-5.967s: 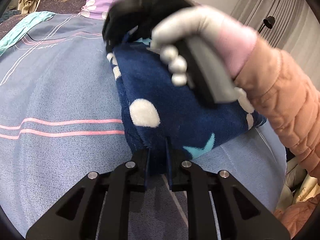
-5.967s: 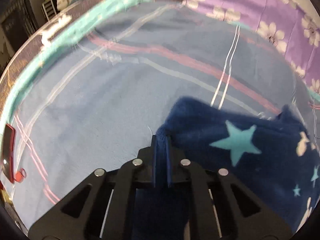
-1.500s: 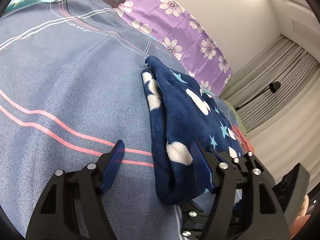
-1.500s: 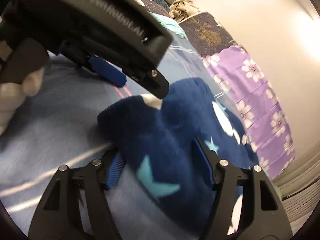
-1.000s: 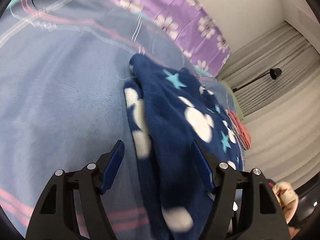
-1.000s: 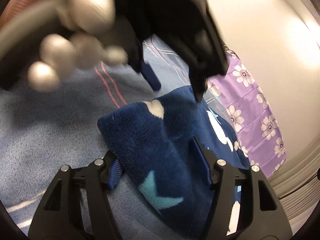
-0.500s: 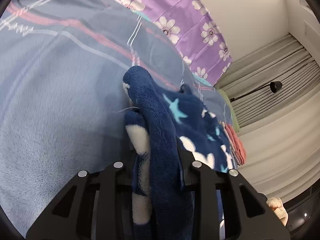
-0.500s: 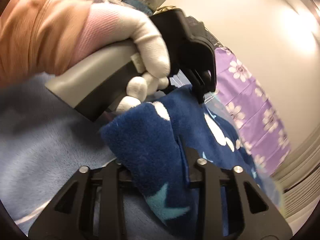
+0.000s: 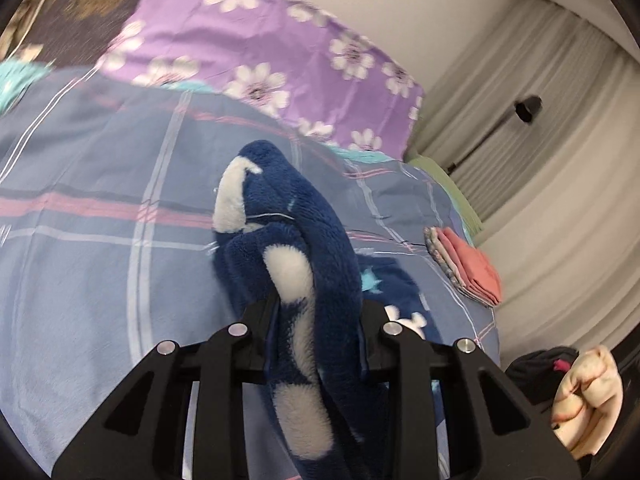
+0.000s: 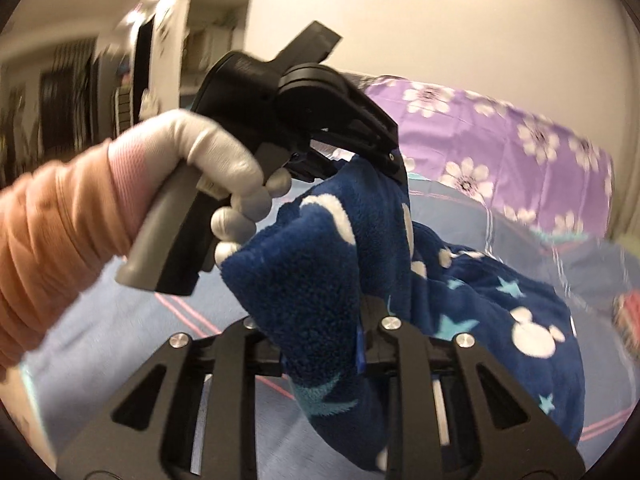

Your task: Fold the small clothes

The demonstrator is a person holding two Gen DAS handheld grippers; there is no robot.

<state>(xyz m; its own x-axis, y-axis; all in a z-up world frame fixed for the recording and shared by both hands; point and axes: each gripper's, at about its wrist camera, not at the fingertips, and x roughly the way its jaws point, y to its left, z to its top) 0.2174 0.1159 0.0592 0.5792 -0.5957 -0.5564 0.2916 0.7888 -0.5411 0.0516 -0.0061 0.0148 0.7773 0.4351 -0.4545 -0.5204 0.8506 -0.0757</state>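
A navy fleece garment (image 9: 296, 248) with white mouse heads and light blue stars is bunched and lifted off the blue checked bed cover (image 9: 100, 240). My left gripper (image 9: 316, 320) is shut on a thick fold of it. My right gripper (image 10: 320, 332) is shut on another thick fold of the same garment (image 10: 320, 280). In the right wrist view the left gripper (image 10: 394, 168) shows just above, held by a white-gloved hand (image 10: 216, 164), its fingers clamped on the garment's upper edge. The rest of the garment hangs down to the bed at the right.
A purple flowered pillow (image 9: 260, 52) lies at the head of the bed. A folded stack of pink clothes (image 9: 468, 268) sits at the bed's right edge. Grey curtains (image 9: 540, 128) hang beyond. A cream and dark pile (image 9: 588, 392) lies at lower right.
Both grippers, open around the folded garment a second ago, have shut on it and raised it off the bed. Six seconds ago both held thin edges.
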